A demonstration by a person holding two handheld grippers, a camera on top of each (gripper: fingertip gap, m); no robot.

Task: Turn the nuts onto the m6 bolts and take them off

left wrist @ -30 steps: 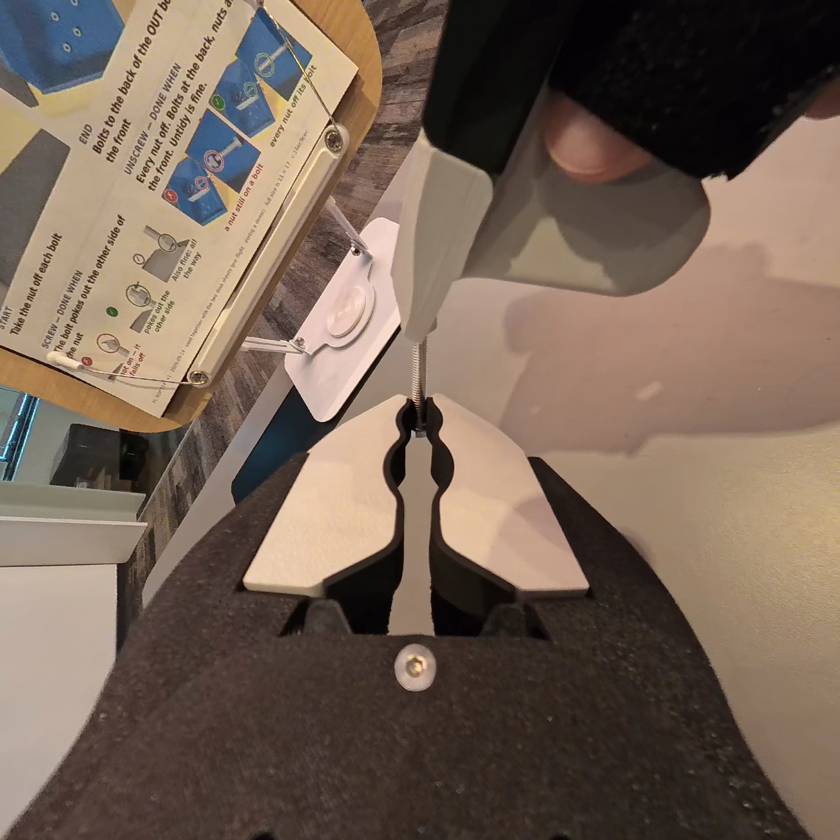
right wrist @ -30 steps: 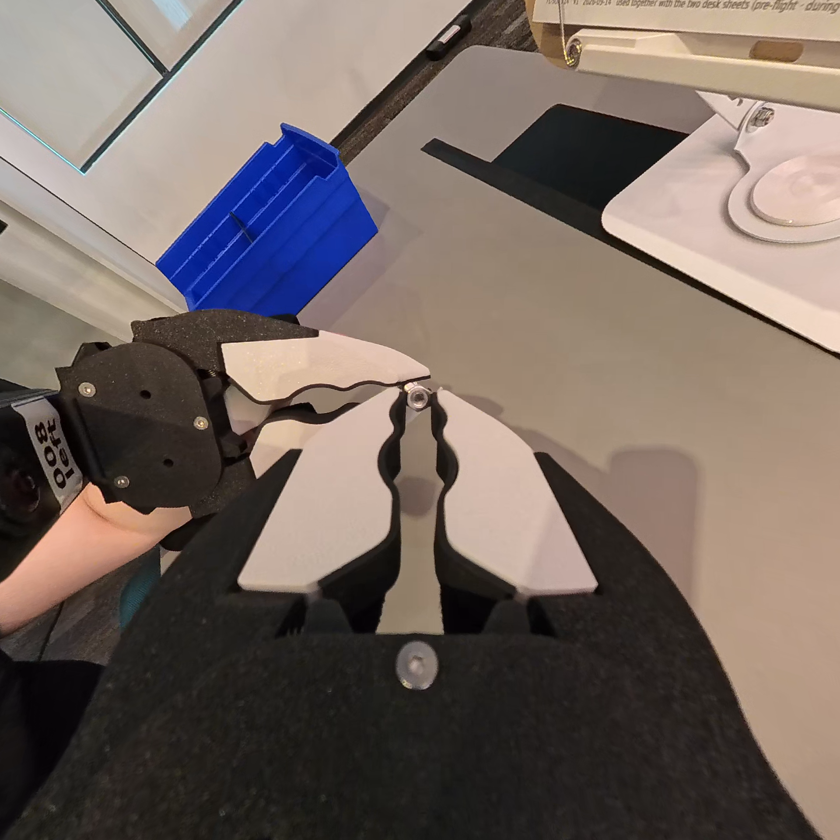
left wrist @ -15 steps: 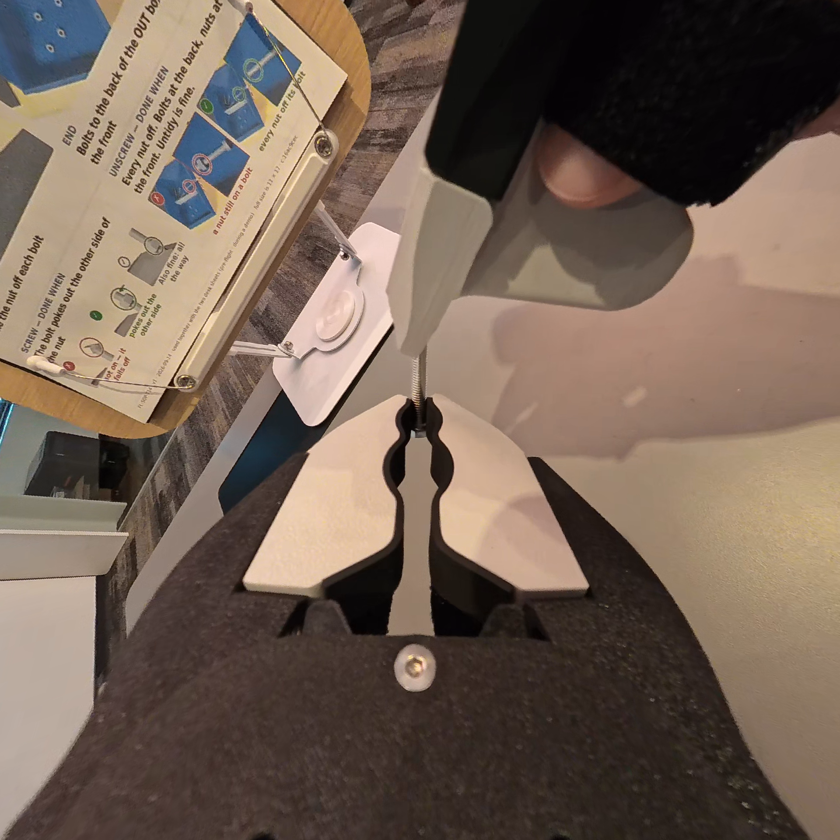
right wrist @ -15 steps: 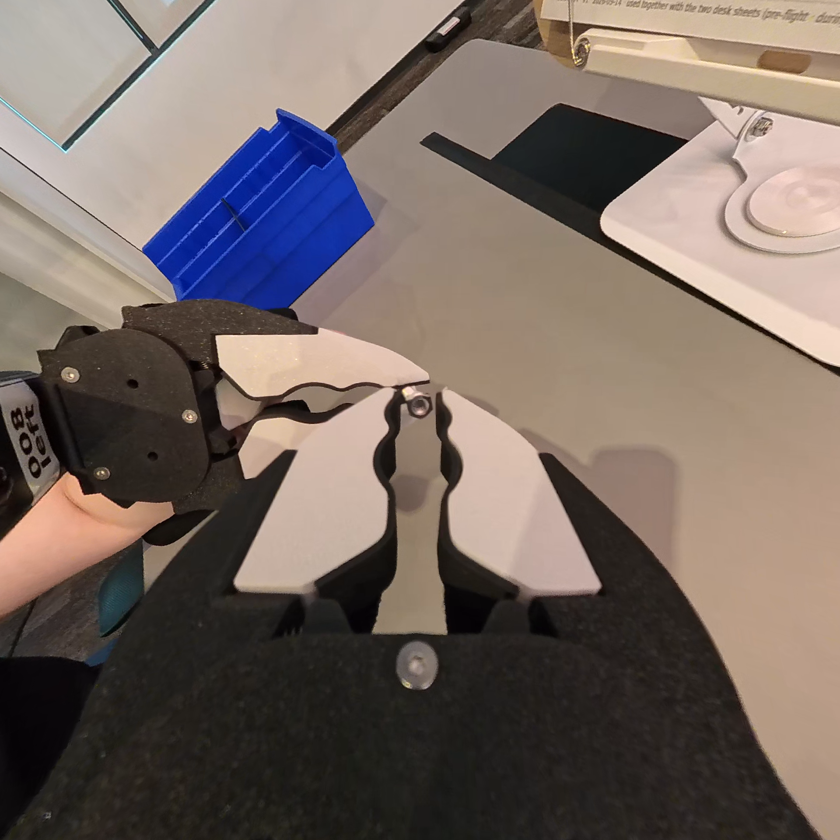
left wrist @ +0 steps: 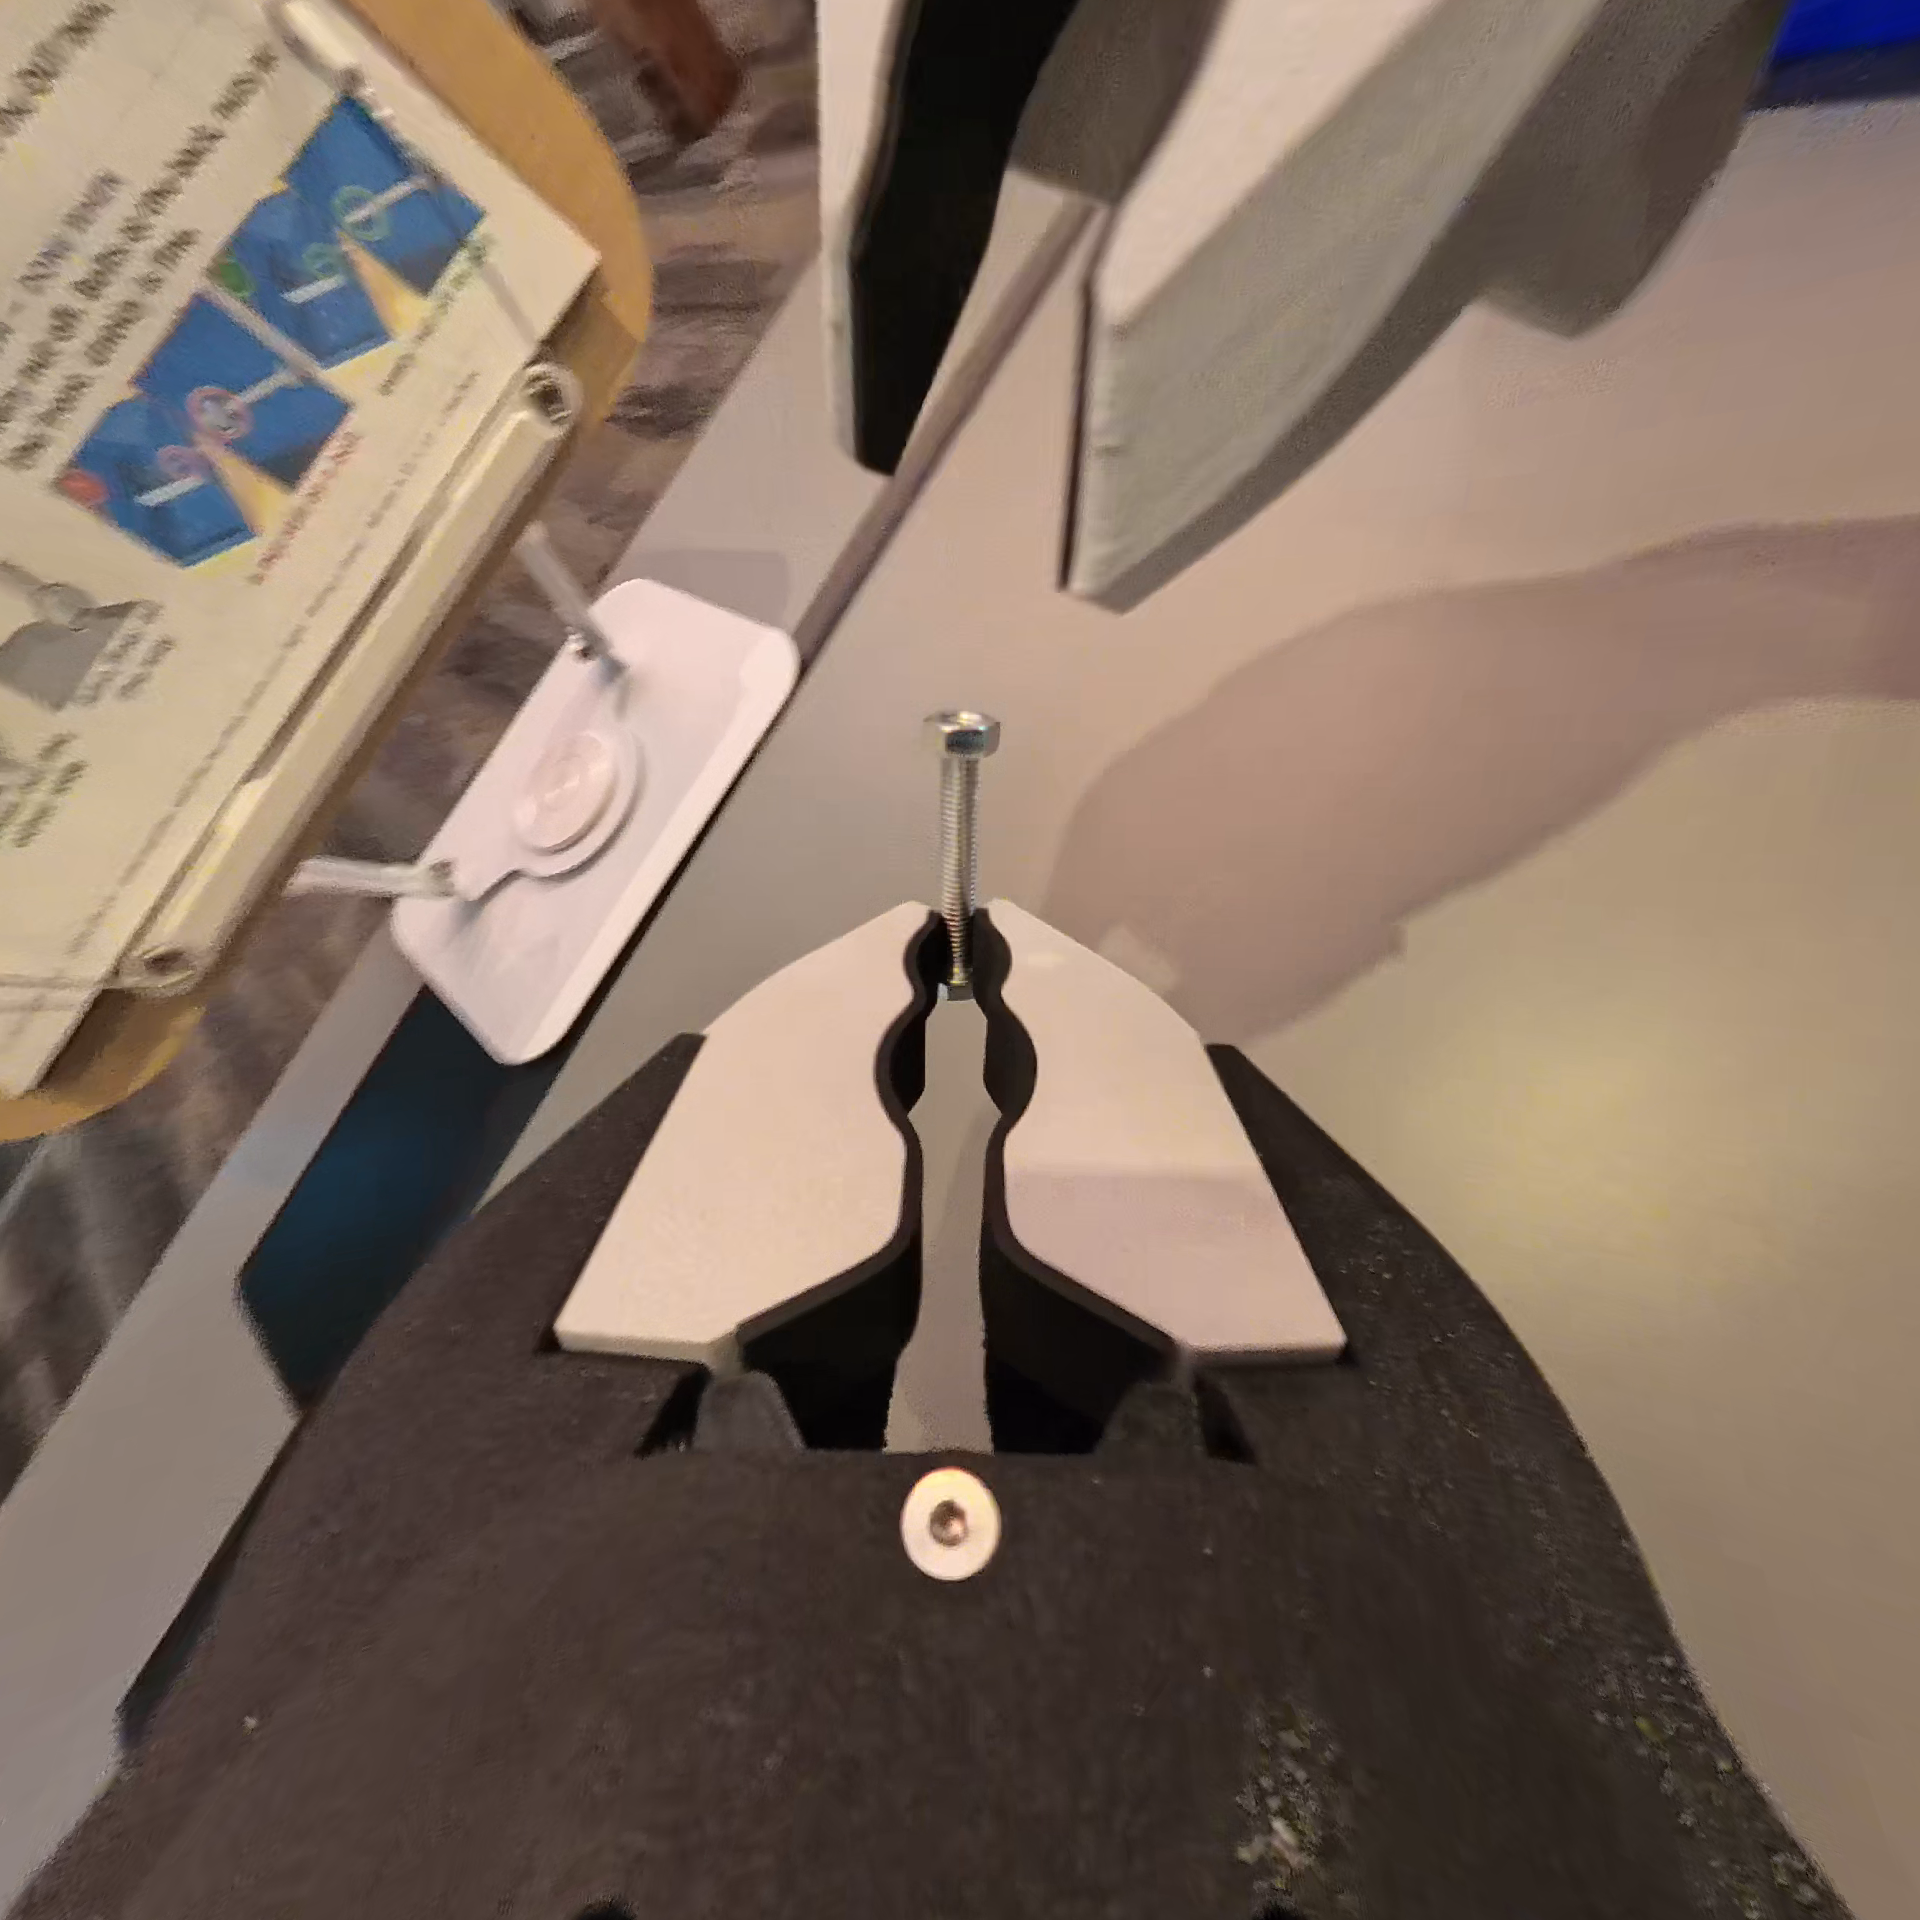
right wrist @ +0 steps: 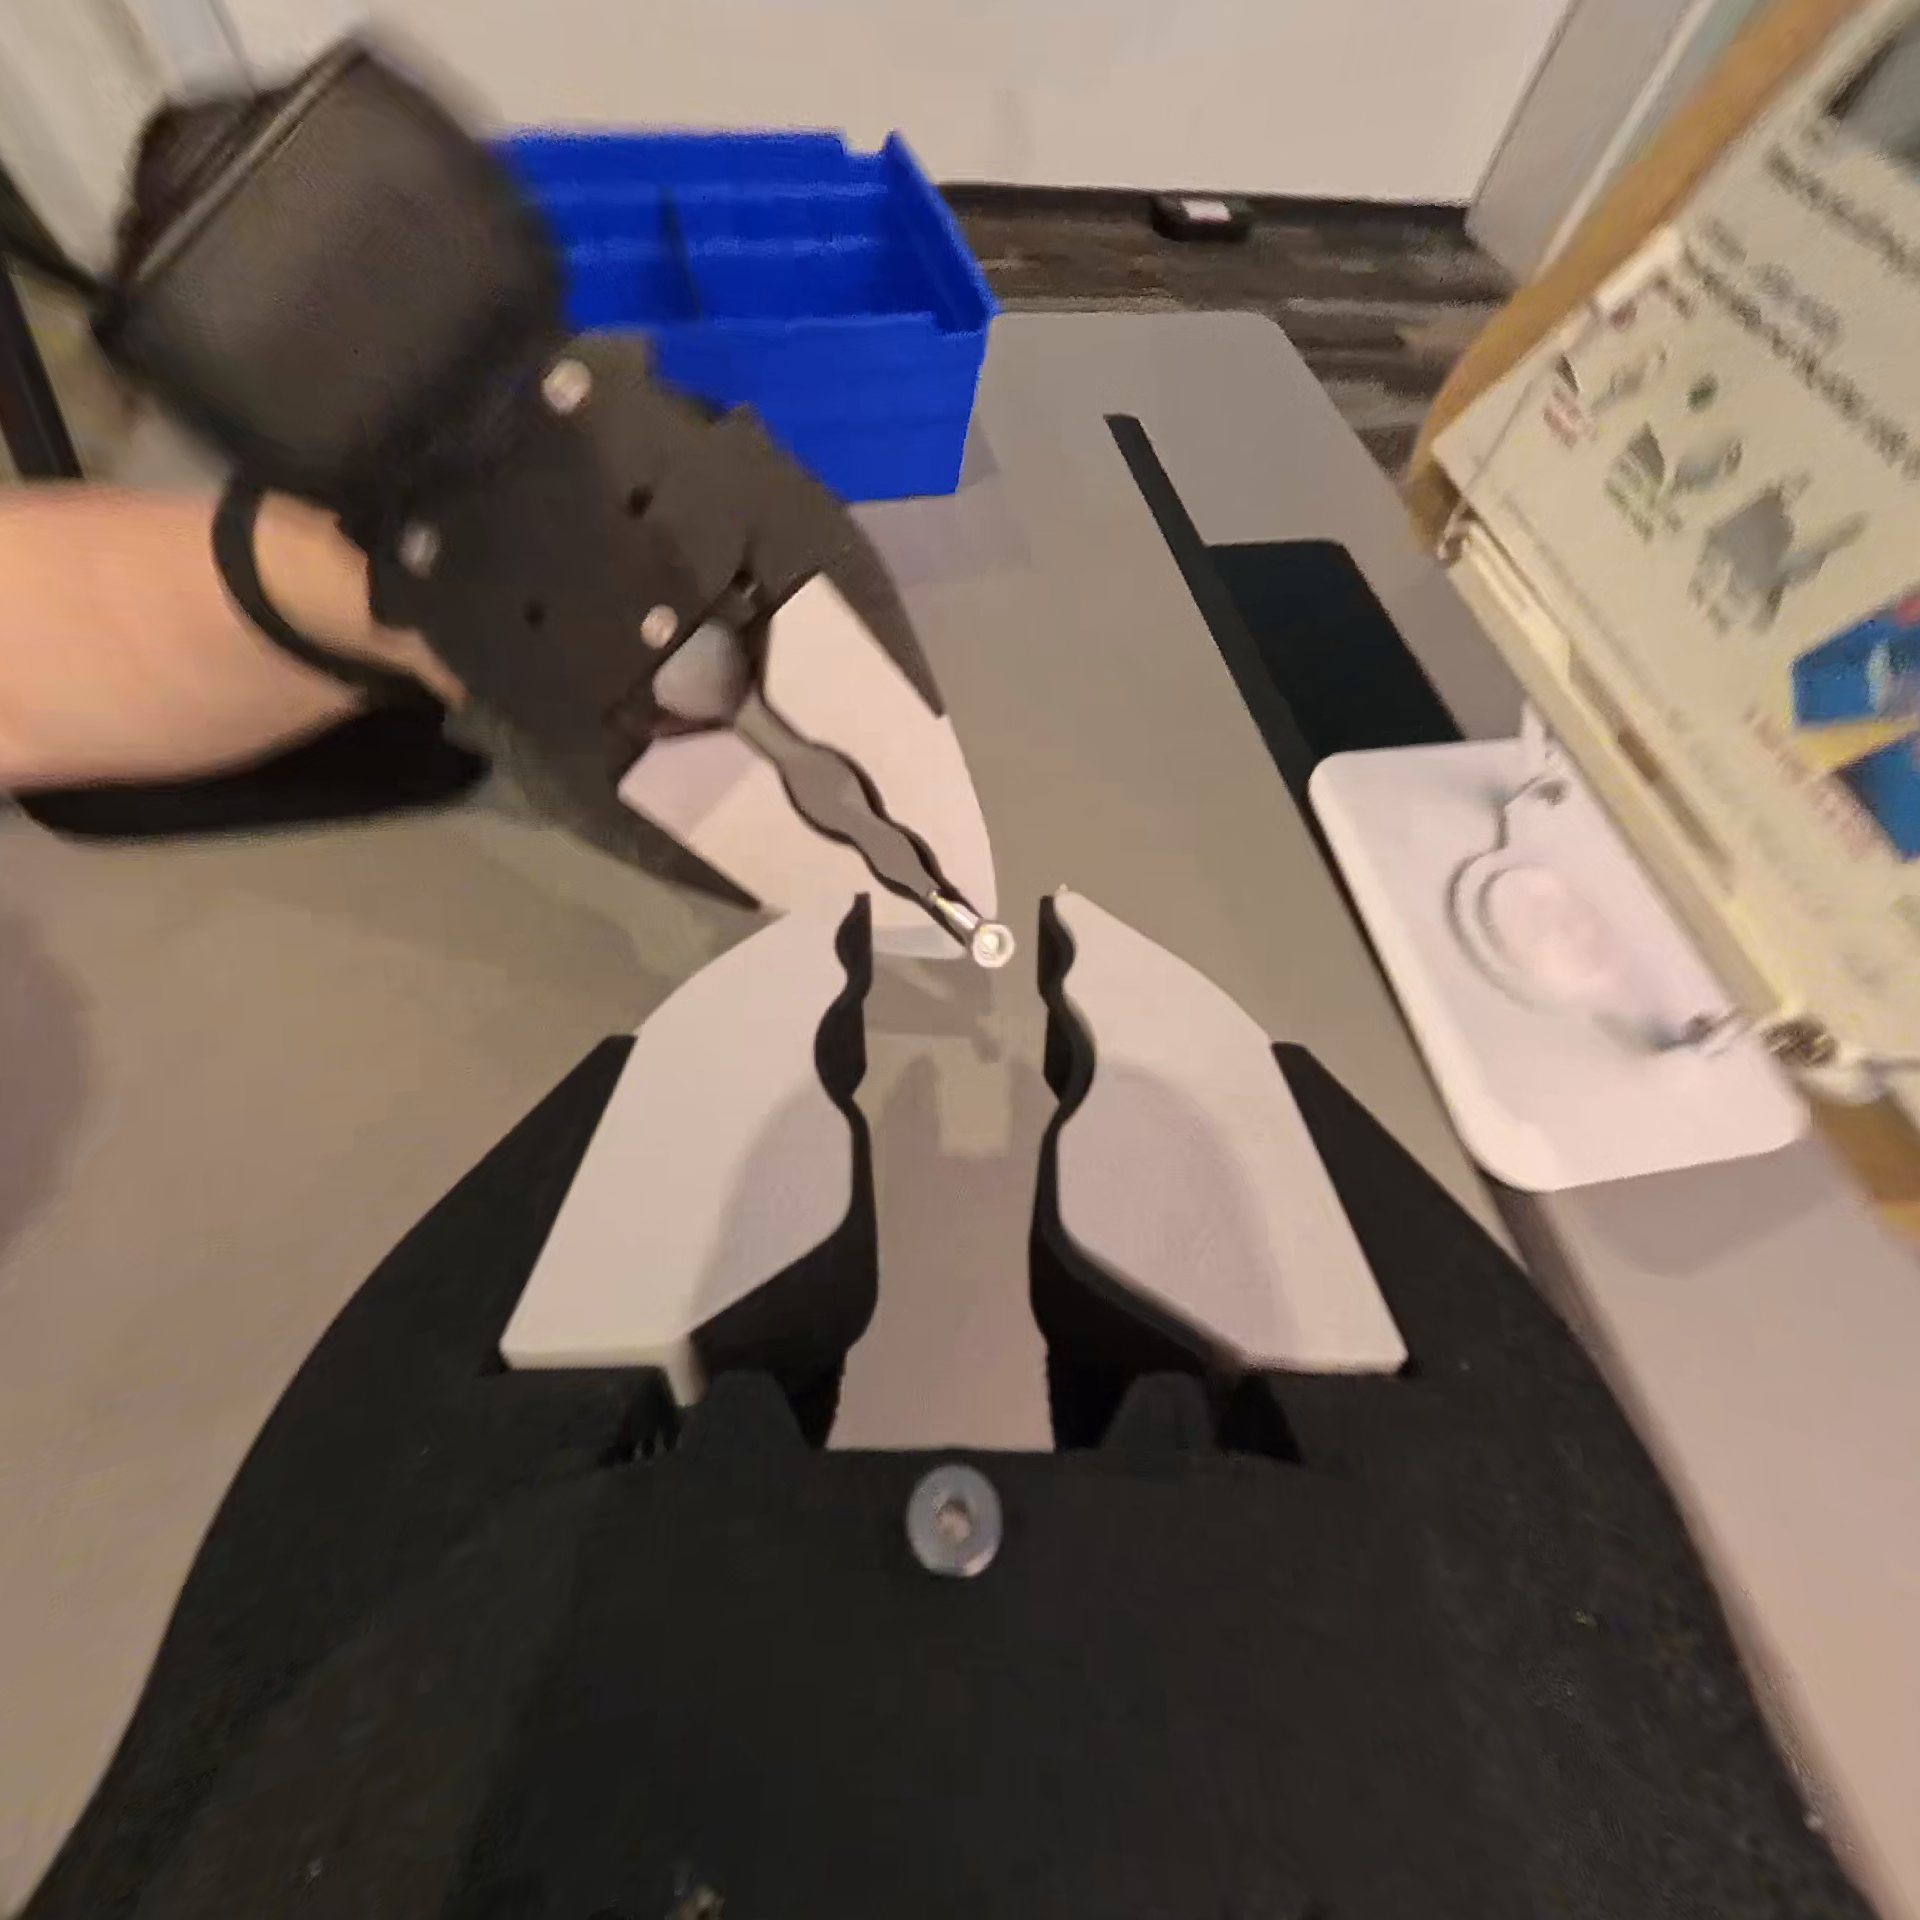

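Note:
My left gripper point(left wrist: 956, 909) is shut on the near end of a slim silver m6 bolt point(left wrist: 958, 842), which points forward from its tips. A hex nut point(left wrist: 962, 736) sits on the bolt's far end. In the left wrist view, the right gripper's grey fingers point(left wrist: 1247, 343) hang above and beyond the nut, apart from it. In the right wrist view, my right gripper point(right wrist: 951, 920) is open and empty, and the nut point(right wrist: 992, 943) lies between its fingertips without touching them. The left gripper point(right wrist: 925, 883) comes in from the upper left with the bolt.
A blue bin point(right wrist: 831, 343) stands at the grey table's point(right wrist: 1091, 582) far end. A white stand base point(right wrist: 1538, 1039) carries a board with an instruction sheet point(right wrist: 1714, 499) at the right; both also show in the left wrist view point(left wrist: 623, 810). About 8 cm separates my left fingertips from my right.
My right gripper has opened, let go of the nut and drawn back from the bolt's tip. The nut stays on the bolt. Both views have swung round.

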